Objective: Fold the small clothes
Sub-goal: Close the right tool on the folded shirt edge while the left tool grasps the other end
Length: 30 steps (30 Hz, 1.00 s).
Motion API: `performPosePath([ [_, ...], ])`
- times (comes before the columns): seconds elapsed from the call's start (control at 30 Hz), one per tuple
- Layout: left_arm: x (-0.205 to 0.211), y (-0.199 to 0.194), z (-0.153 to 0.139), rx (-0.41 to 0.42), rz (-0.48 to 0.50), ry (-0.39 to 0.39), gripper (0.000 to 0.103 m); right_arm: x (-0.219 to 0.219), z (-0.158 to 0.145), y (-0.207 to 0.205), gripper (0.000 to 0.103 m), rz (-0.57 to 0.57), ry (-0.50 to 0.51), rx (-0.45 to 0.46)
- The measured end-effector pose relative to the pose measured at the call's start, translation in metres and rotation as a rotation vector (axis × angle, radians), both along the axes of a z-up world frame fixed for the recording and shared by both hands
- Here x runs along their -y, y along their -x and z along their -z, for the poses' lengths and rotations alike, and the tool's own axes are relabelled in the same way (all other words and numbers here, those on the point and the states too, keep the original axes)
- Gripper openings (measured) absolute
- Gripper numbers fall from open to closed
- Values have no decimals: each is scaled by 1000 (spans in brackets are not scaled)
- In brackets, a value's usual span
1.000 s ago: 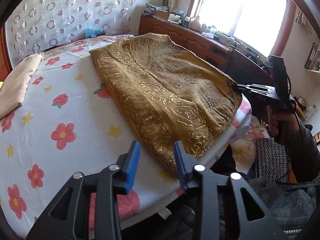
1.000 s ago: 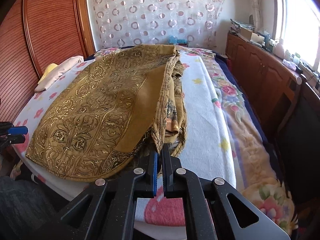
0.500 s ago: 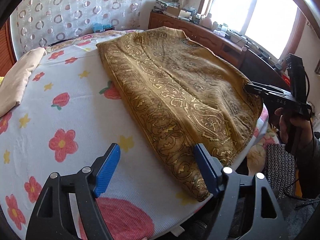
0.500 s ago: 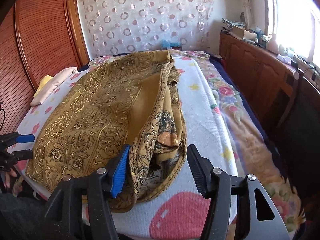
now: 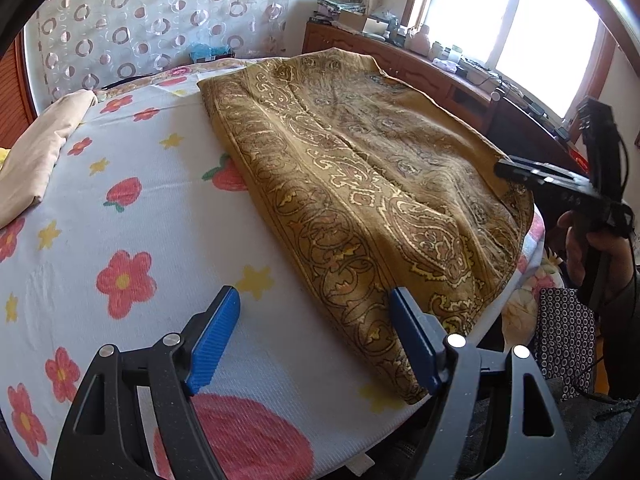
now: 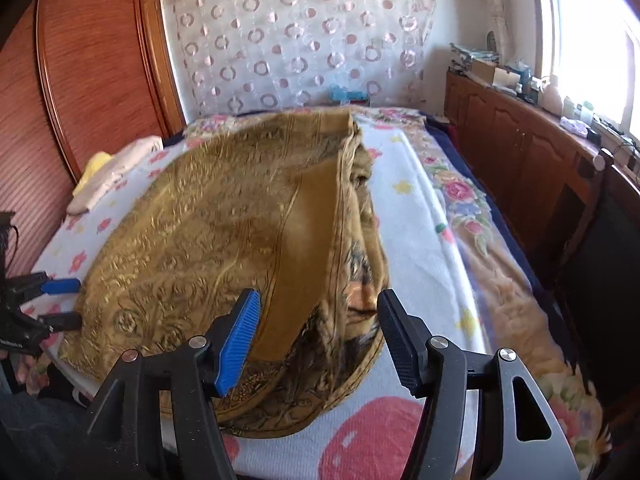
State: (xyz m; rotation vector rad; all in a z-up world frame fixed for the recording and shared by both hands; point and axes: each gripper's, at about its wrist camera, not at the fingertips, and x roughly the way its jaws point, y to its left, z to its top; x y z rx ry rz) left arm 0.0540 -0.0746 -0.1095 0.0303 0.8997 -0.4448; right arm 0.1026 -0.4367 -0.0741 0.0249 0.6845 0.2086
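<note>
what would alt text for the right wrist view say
An open right gripper hovers over the near edge of a gold patterned garment folded on a flowery bedsheet. The left gripper, also open, sits at the cloth's far-left edge.

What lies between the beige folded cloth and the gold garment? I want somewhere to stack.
Only bare flowered sheet separates the beige cloth from the gold garment, shown best in the left wrist view.

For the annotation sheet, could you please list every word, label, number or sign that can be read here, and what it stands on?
No text reads clearly.
Right gripper: pale marks on its body in the left wrist view, too blurred to read.
Left gripper: pale print on its body in the right wrist view, too small to read.
Golden garment: ornament only, no lettering.
</note>
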Motion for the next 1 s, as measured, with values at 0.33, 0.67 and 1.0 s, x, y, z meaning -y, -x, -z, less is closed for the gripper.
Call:
performPosePath([
  [0.33, 0, 10, -1, -17, 44, 66, 62, 6, 19, -10, 63, 2, 40, -107],
  [0.67, 8, 17, 0, -34, 117, 72, 29, 0, 14, -5, 38, -53, 74, -104],
  [1.0, -6, 2, -50, 93, 77, 196, 2, 20, -22, -2, 4, -109, -117, 15],
])
